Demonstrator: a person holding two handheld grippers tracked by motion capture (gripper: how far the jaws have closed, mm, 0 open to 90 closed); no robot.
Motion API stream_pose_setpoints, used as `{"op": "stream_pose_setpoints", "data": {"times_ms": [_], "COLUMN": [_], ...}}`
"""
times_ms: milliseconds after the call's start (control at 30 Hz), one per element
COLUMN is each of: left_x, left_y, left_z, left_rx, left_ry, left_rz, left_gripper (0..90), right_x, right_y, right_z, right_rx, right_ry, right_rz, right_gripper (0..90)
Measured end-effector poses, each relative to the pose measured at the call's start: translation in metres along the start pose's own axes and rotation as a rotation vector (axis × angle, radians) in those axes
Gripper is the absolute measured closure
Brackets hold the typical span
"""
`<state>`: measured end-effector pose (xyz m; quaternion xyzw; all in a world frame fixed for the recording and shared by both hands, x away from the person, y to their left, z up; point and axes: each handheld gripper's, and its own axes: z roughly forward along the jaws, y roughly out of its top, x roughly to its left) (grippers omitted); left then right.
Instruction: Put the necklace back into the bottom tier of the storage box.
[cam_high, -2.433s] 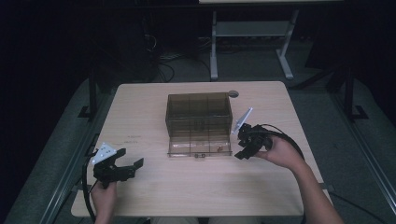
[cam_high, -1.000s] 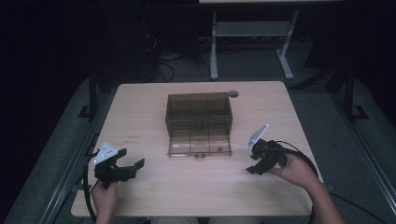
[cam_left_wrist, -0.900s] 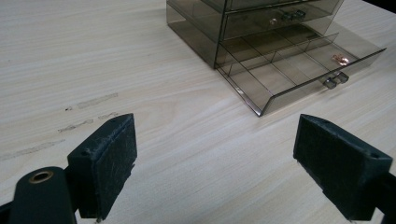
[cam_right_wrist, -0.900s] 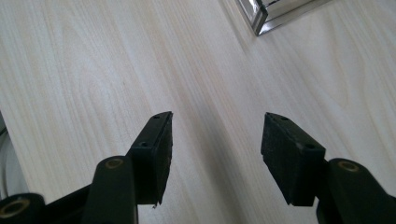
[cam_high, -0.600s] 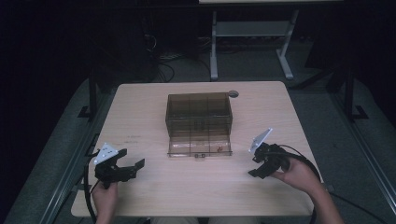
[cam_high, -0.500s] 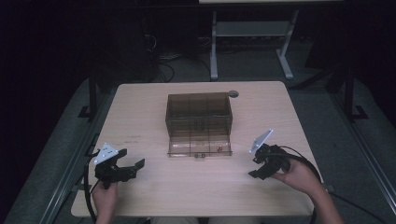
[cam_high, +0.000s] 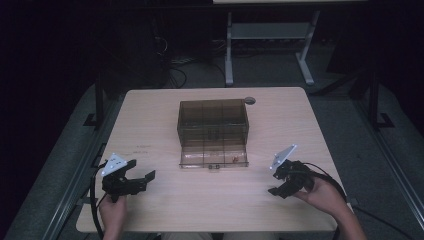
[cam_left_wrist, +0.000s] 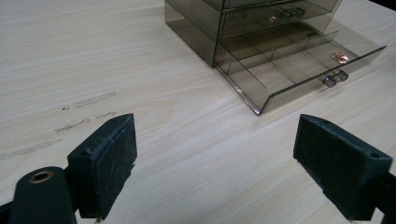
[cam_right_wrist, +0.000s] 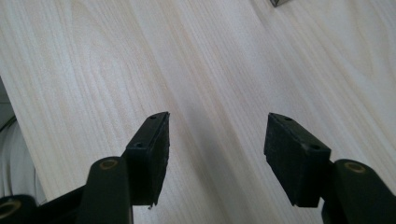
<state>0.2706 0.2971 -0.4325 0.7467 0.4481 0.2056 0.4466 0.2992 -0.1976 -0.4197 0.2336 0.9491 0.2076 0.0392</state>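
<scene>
Your wooden table (cam_high: 165, 115) carries a smoked-plastic drawer organiser (cam_high: 213, 120) at its middle, its bottom drawer (cam_high: 214, 159) pulled out toward you. Your left gripper (cam_high: 131, 182) sits near the front-left corner, jaws spread wide and empty. Your right gripper (cam_high: 278, 183) sits front-right, jaws likewise spread. A small copper-coloured piece (cam_left_wrist: 340, 58) lies in the drawer's end compartment.

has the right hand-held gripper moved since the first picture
Yes. The right hand-held gripper has pulled back from the drawer box toward the person's edge of the table, jaws open and empty.
</scene>
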Motion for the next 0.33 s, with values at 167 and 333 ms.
{"op": "stream_pose_setpoints", "data": {"times_ms": [167,333], "left_x": [-0.001,-0.002], "left_y": [0.000,0.001], "left_z": [0.001,0.002], "left_rx": [-0.003,0.007], "left_ry": [0.002,0.007], "left_rz": [-0.004,0.014], "left_gripper": [12.9,13.0], "right_x": [0.007,0.021], "right_y": [-0.005,-0.018], "right_z": [-0.005,-0.004], "right_rx": [-0.029,-0.061], "right_ry": [-0.023,-0.048], "right_rz": [0.000,0.010], "right_gripper": [38.1,36.9]}}
